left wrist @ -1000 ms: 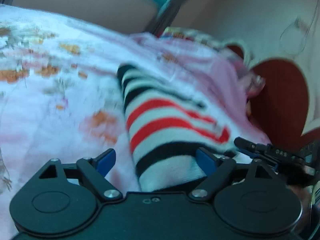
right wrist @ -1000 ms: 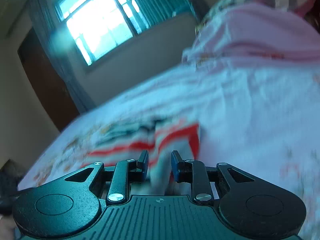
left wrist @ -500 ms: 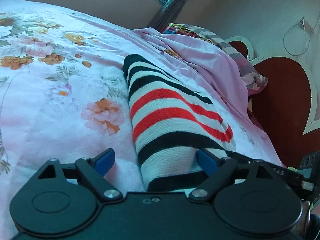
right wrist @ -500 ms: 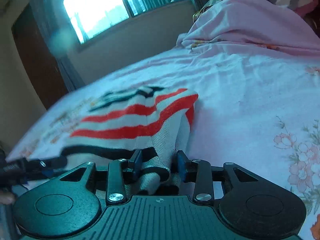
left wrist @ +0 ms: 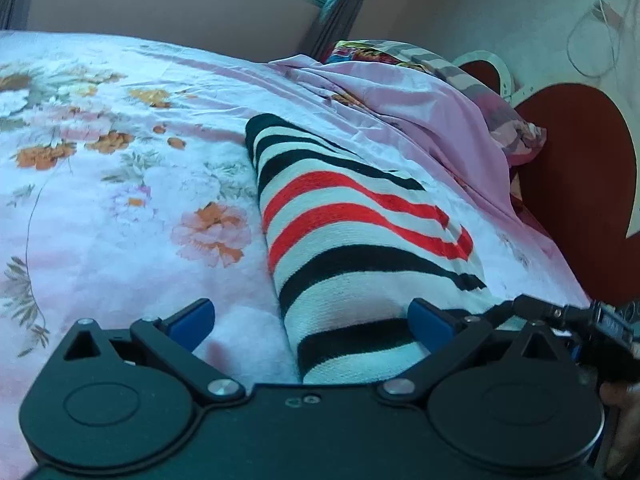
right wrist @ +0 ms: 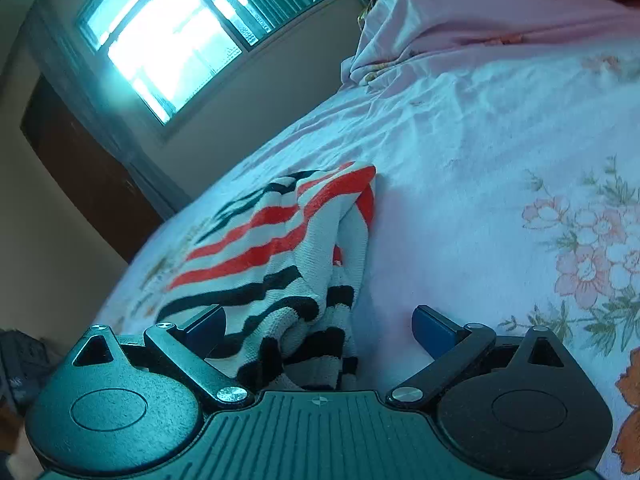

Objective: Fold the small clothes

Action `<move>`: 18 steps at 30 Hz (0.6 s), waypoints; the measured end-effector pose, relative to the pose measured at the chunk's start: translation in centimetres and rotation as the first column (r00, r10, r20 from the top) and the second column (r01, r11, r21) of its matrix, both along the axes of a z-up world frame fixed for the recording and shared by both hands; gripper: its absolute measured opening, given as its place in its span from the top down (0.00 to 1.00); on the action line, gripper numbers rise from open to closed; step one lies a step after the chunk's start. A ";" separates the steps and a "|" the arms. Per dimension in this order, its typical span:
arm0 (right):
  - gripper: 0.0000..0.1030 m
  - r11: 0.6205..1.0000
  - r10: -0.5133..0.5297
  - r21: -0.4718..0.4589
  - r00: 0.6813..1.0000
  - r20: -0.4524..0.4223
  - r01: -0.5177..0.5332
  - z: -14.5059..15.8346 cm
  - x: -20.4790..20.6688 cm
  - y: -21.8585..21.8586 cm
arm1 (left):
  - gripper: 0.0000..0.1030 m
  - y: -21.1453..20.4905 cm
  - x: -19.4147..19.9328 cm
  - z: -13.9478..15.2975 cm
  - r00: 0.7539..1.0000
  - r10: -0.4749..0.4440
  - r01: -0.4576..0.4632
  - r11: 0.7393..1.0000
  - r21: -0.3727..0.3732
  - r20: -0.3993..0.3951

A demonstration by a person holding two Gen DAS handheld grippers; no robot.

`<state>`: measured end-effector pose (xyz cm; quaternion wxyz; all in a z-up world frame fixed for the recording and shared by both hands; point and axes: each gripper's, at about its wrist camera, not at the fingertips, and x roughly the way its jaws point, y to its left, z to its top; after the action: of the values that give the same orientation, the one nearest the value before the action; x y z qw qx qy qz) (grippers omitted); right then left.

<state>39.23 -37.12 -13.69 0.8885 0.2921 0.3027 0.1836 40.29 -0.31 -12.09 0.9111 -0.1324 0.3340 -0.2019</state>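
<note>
Releasing: both tools, left tool (left wrist: 310, 318) and right tool (right wrist: 318, 326), are opening, pads clear of the striped garment (left wrist: 352, 240) lying folded on the bed (left wrist: 120, 200), so the fold stays.

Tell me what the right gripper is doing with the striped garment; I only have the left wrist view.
Observer: The right gripper has its fingers opening wide. The near edge of the striped garment lies between them, not pinched.
Operator: Describe that edge.
Observer: It is bunched, with several layers showing on the open side rather than one flat fold.
Operator: Report what stands beyond the garment on that side.
Observer: A bright window in the wall past the bed, with a dark door to its left.
</note>
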 end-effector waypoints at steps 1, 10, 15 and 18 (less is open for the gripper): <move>0.04 1.000 0.004 0.016 1.000 -0.005 -0.004 -0.1 0.1 -0.2 | 0.02 0.0 0.0 0.0 1.000 -0.007 0.007 1.000 0.000 -0.001; 0.04 0.974 0.038 0.224 0.999 -0.025 -0.031 -0.7 1.2 -2.8 | 0.02 0.7 1.1 -0.1 0.994 -0.113 0.113 0.992 -0.063 0.007; 0.04 0.944 0.099 0.323 0.993 -0.065 -0.073 -1.2 3.6 -4.5 | 0.04 3.0 4.8 -2.6 0.961 -0.251 0.192 0.905 -0.378 -0.114; 0.04 0.926 0.173 0.351 0.982 -0.069 -0.139 -1.4 5.0 -5.0 | 0.04 3.3 6.6 -3.6 0.944 -0.305 0.221 0.868 -0.444 -0.127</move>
<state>44.21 -42.10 -15.08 0.7901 0.4268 0.3316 0.2892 46.85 3.01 -15.68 0.7875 -0.2990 0.3837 -0.3784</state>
